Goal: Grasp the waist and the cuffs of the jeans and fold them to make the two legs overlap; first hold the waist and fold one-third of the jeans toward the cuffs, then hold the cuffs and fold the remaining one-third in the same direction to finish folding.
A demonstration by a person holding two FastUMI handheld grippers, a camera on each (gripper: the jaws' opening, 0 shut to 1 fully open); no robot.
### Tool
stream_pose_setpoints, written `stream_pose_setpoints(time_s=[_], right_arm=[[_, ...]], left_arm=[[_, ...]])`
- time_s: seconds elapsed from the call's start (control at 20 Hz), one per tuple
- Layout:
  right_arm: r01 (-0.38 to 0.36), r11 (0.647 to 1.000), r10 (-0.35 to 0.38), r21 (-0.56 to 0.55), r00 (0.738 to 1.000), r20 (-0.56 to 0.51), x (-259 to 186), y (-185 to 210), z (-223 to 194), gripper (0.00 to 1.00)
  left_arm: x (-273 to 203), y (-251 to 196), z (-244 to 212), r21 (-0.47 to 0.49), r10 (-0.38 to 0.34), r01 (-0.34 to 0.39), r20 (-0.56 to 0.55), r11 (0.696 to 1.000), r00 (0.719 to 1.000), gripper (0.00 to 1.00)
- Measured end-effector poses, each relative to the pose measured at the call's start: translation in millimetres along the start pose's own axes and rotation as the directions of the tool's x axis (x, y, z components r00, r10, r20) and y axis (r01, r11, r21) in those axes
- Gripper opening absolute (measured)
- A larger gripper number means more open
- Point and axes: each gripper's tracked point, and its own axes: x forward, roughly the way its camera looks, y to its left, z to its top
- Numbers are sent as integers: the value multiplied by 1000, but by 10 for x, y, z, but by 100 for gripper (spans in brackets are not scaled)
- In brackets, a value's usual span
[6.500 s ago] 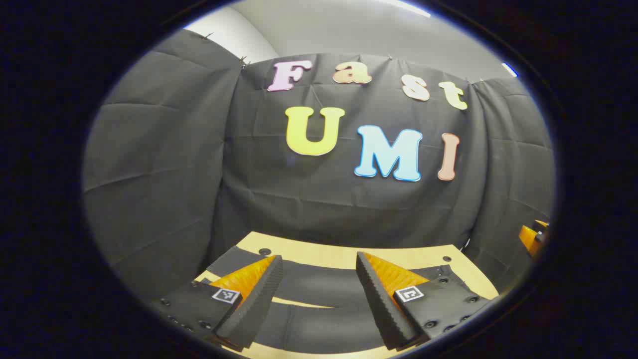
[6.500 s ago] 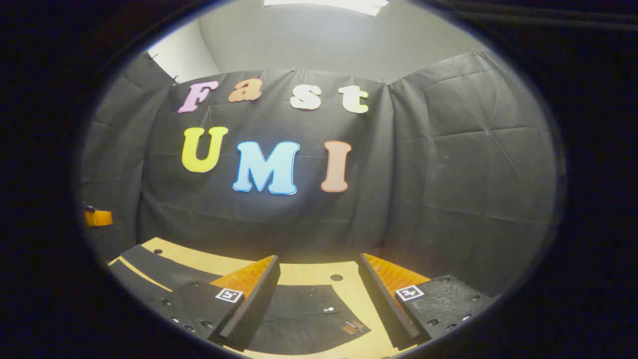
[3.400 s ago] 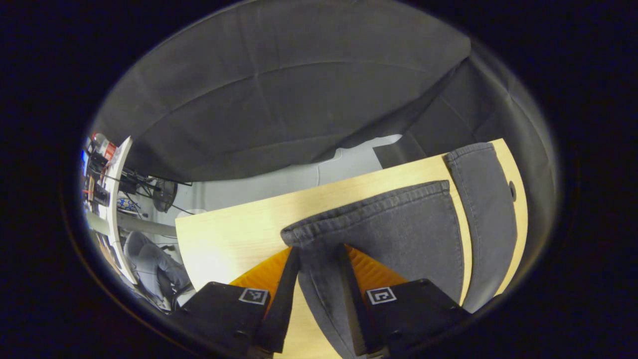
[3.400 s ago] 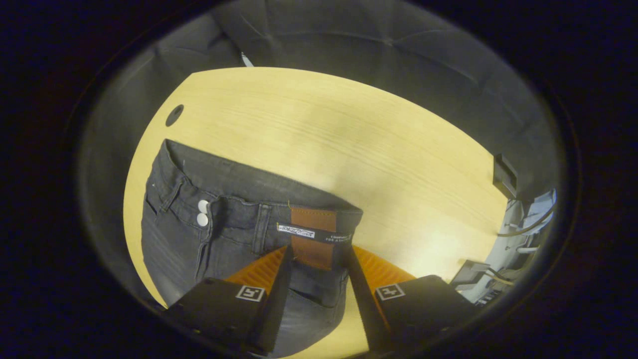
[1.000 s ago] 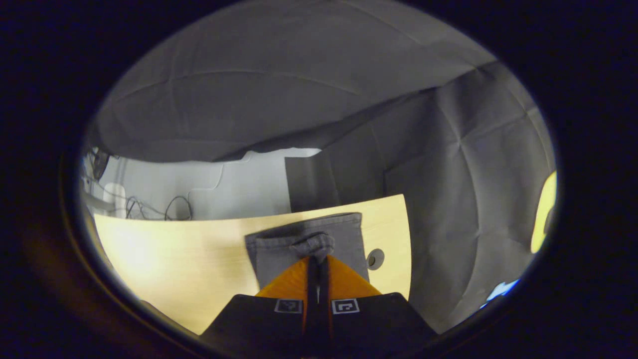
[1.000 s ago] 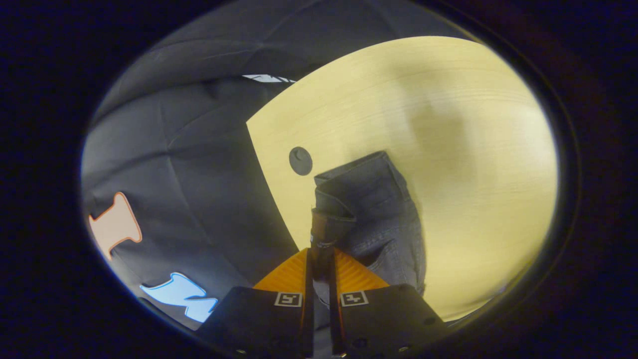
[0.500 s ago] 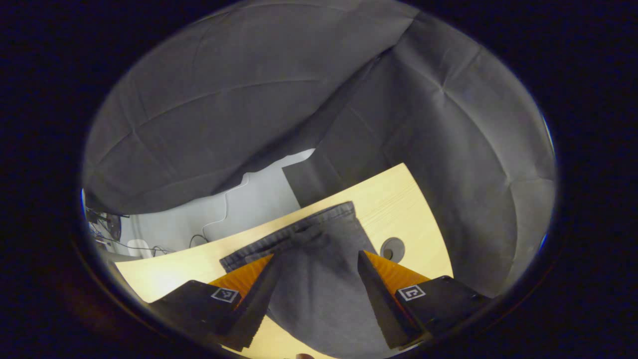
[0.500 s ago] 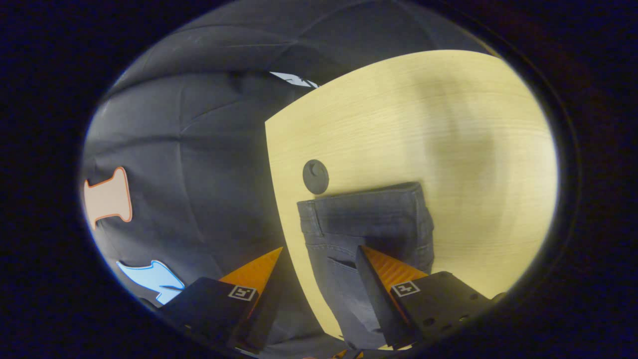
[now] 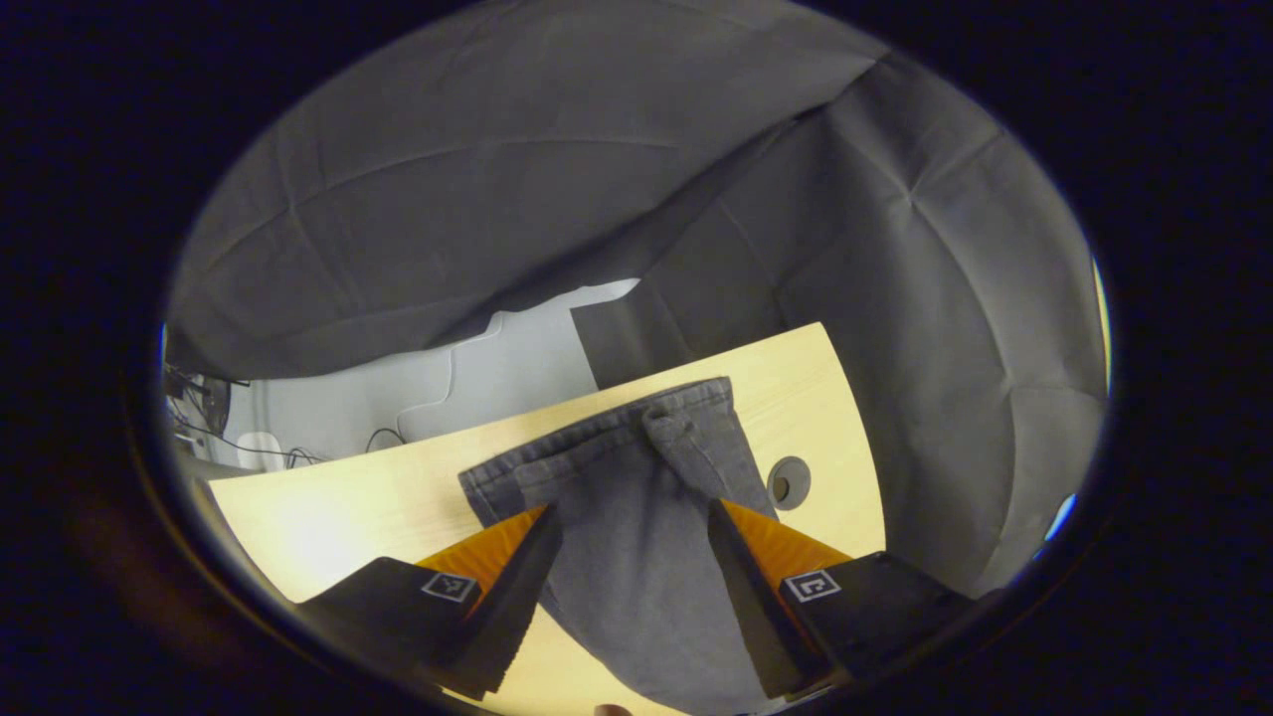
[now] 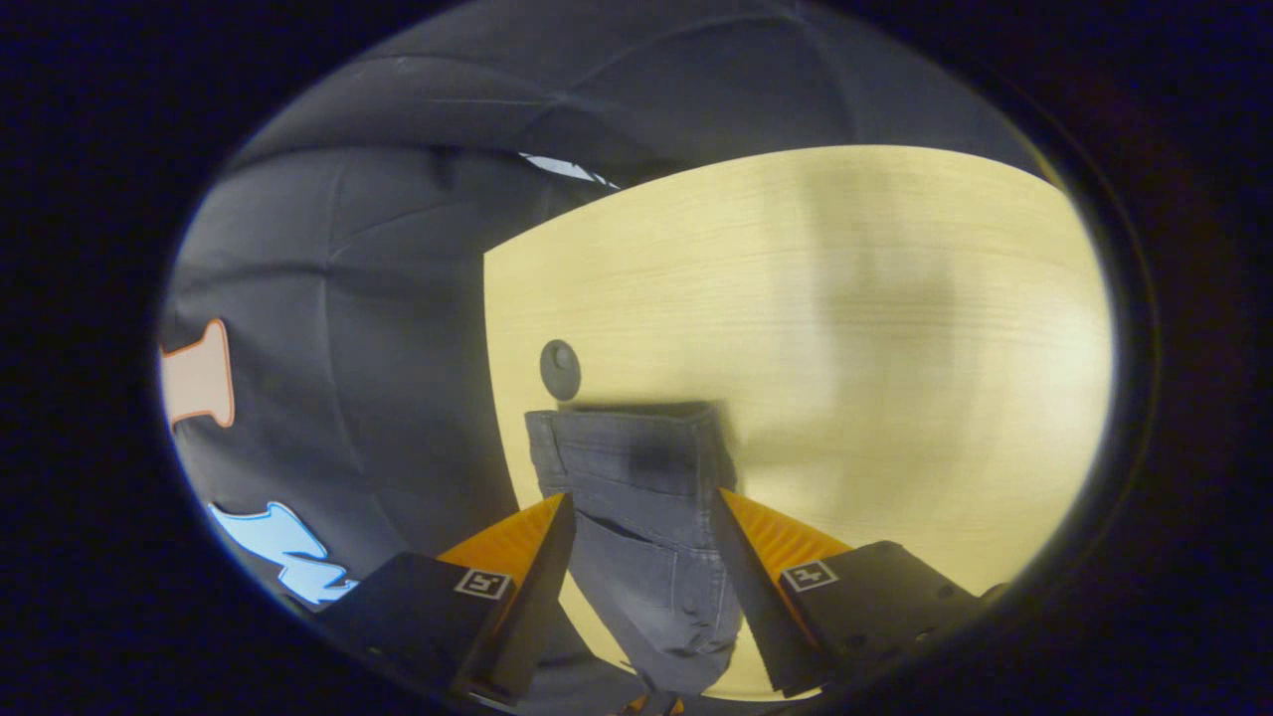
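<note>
Both hand-held grippers let go since a second ago: then clamped on denim, now spread wide; left hand-held gripper (image 9: 629,517) above cuffs (image 9: 636,438), right hand-held gripper (image 10: 641,507) above waist (image 10: 625,438), neither gripping; jeans (image 9: 636,557) lie on worktop (image 10: 845,328) near its edge, beside round hole (image 10: 560,369); one cuff corner bunched, not flat; legs look overlapped, so judged lengthwise fold done; next likely regrasp waist for one-third fold toward cuffs.

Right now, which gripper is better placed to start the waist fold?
Right. The right gripper is open over the waist of the jeans; the left gripper is open over the cuffs.
</note>
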Motion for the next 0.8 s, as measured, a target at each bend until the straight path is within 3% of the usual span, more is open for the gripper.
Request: stream_pose_setpoints(time_s=[0.1,0.35,0.45,0.5,0.55,0.7,0.8], right_arm=[[26,1000,-26,-8,1000,2,68,-103,-23,83],[71,997,-71,-13,997,0,296,-259,-128,82],[38,999,-39,-5,999,-33,402,-257,-189,78],[37,999,-37,-2,999,-13,418,-271,-157,65],[41,999,-41,-13,999,-17,434,-289,-160,60],[55,994,-55,-98,998,-2,364,-286,-157,26],[41,984,-38,-171,999,19,259,-200,-169,22]], left_arm=[[-38,97,-27,4,10,-10,-20,1000,1000,100],[-122,241,-36,-9,17,-17,-19,1000,1000,98],[-110,272,-82,-16,10,-10,-29,1000,1000,98],[-99,286,-127,-22,6,-7,-39,1000,999,93],[-84,314,-164,-31,2,-3,-49,1000,999,98],[-28,394,-276,-74,-4,-2,-76,997,997,98],[-9,429,-317,-94,-8,0,-86,996,996,98]])
